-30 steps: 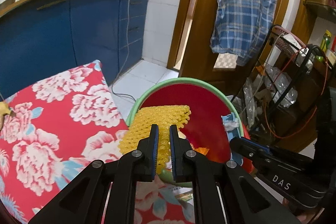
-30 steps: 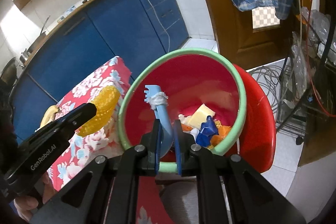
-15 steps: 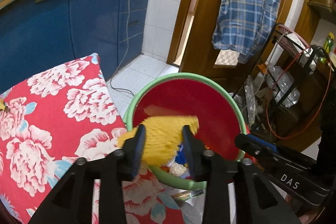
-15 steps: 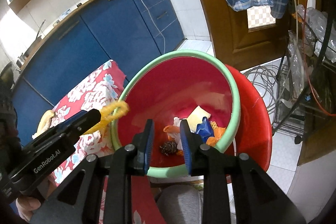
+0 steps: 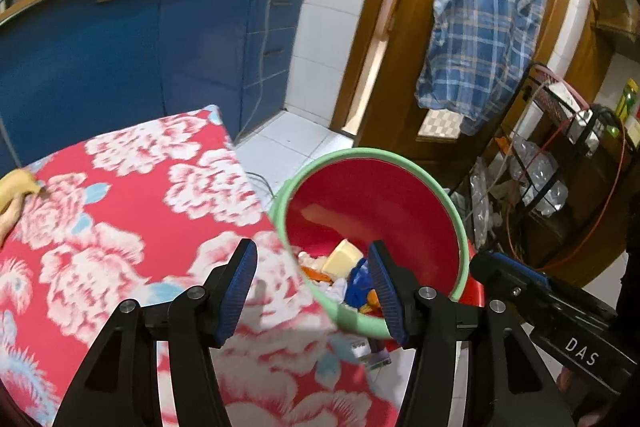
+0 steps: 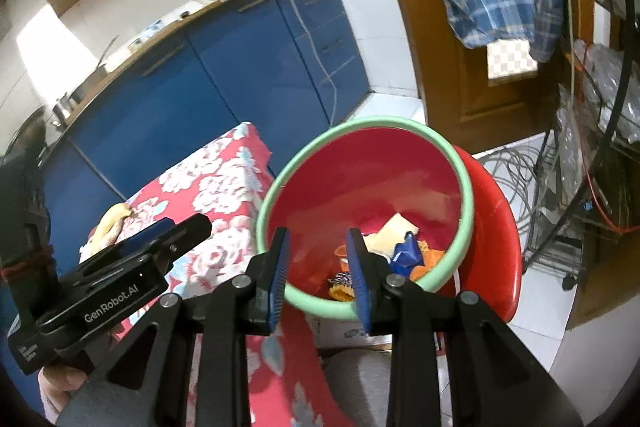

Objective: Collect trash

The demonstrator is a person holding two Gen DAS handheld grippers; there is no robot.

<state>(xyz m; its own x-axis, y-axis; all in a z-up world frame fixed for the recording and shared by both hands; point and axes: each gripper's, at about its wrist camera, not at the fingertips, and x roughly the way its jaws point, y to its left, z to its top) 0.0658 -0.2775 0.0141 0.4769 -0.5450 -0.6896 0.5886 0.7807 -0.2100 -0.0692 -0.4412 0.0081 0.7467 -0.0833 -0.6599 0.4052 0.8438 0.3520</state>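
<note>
Your left gripper (image 5: 312,285) gapes wide with nothing between its ribbed blue pads; your right gripper (image 6: 318,273) is parted, also empty. Both hover at the near rim of the round red plastic bin with a mint-green lip (image 5: 460,227), beside the red floral cloth (image 5: 120,211). Inside lies crumpled trash (image 6: 400,247), pieces hard to tell apart

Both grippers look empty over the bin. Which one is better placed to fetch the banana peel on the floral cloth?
Probably the left gripper: open, already above the floral cloth, on the banana peel side. The right gripper faces the bin.
</note>
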